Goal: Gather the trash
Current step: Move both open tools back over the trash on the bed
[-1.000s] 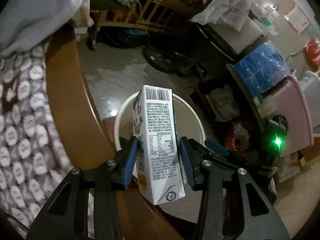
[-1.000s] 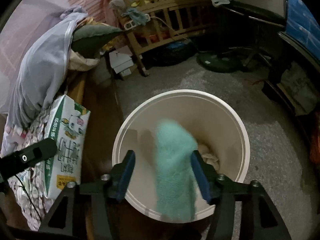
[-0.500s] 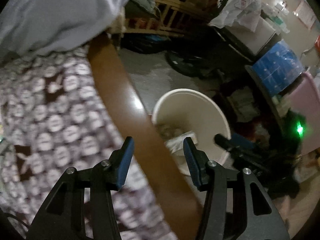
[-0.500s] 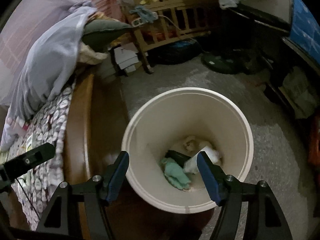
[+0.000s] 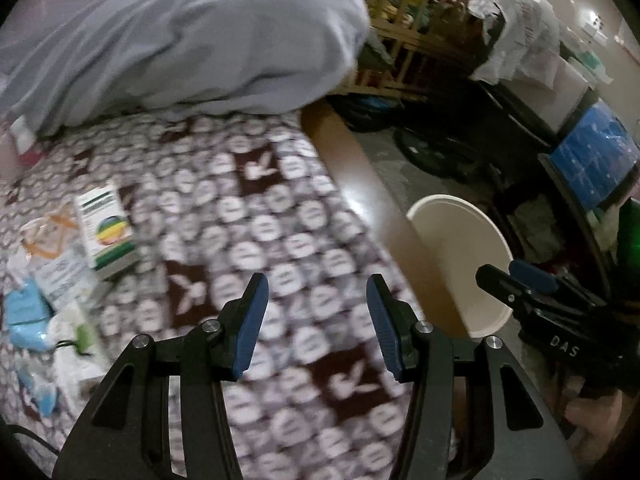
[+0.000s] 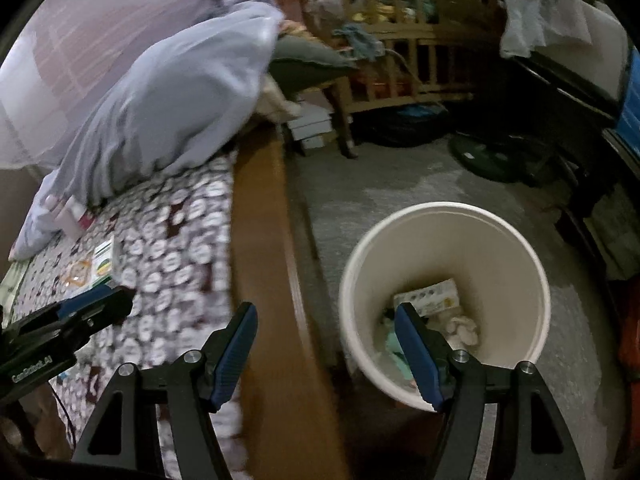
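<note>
Round cream plastic bucket (image 6: 446,216) stands on the grey speckled floor (image 6: 360,188) at lower right of the right wrist view, just beside the brown wooden bed rail (image 6: 260,240); inside at the bottom lie a white printed drink carton (image 6: 430,294), a teal cloth scrap (image 6: 394,346) and a pale crumpled wad (image 6: 462,330). Same bucket (image 5: 460,240) shows mid right in the left wrist view, contents hidden there. More trash sits on the bed at left of the left wrist view: a white box with green-yellow print (image 5: 106,232), an orange-marked clear wrapper (image 5: 44,236), light blue crumpled pieces (image 5: 24,312), all blurred. They rest on the brown-and-white patterned bedspread (image 5: 280,240), with a pale lavender bundled quilt (image 5: 180,40) behind at upper left. Left gripper (image 5: 314,320) hangs over the bedspread, its blue-padded fingers (image 5: 250,320) spread, nothing between them; they have just been opening. Right gripper (image 6: 326,354) is at bottom centre of its view, over the bed rail and bucket edge, fingers (image 6: 418,354) spread apart and empty. Each gripper shows in the other's view: right one (image 5: 532,276) at right edge, left one (image 6: 84,304) at lower left. Wooden slatted crib (image 6: 400,60) and dark clutter fill the upper right background.
</note>
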`<state>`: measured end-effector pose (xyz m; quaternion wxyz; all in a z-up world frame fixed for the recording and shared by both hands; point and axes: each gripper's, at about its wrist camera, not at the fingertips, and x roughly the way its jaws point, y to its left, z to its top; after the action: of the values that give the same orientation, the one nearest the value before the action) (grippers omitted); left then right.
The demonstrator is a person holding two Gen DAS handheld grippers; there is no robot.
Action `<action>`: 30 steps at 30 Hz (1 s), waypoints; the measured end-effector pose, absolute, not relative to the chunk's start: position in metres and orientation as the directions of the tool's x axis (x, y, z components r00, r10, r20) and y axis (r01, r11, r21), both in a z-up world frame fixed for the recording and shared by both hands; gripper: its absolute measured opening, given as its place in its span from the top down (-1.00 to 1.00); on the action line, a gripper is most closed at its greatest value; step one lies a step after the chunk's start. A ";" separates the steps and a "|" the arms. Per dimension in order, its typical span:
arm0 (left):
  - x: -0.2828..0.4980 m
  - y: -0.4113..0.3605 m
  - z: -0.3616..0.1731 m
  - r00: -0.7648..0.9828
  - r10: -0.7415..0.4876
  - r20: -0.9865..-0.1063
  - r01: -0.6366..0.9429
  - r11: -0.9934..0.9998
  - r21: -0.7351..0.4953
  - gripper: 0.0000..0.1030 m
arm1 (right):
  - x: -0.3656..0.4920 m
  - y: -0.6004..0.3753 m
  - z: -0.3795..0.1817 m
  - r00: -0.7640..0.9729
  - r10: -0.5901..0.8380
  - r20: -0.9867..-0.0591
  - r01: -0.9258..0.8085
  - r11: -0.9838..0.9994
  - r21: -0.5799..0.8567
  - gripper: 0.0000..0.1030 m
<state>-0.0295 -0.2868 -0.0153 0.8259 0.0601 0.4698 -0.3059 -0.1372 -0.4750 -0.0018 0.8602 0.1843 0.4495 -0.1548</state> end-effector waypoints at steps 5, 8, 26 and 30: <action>-0.027 -0.251 -0.014 0.404 -0.412 -0.817 0.514 0.841 -0.170 0.04 | -0.125 -0.444 0.002 0.556 -0.070 -0.828 0.383 0.906 0.180 -0.35; -0.027 -0.227 -0.014 0.416 -0.390 -0.821 0.486 0.859 -0.162 0.04 | -0.117 -0.422 0.001 0.558 -0.039 -0.829 0.344 0.920 0.189 -0.36; -0.013 -0.076 -0.023 0.489 -0.211 -0.847 0.265 0.960 -0.086 0.04 | -0.070 -0.281 -0.011 0.525 0.126 -0.842 0.087 0.976 0.200 -0.38; -0.011 -0.040 -0.028 0.487 -0.171 -0.856 0.219 0.973 -0.070 0.04 | -0.059 -0.255 -0.013 0.517 0.168 -0.839 0.035 0.976 0.217 -0.38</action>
<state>-0.0108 -0.0398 -0.0281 0.8620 0.0243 0.4934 -0.1133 -0.0591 -0.2550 -0.0125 0.8647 0.1038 0.4900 0.0383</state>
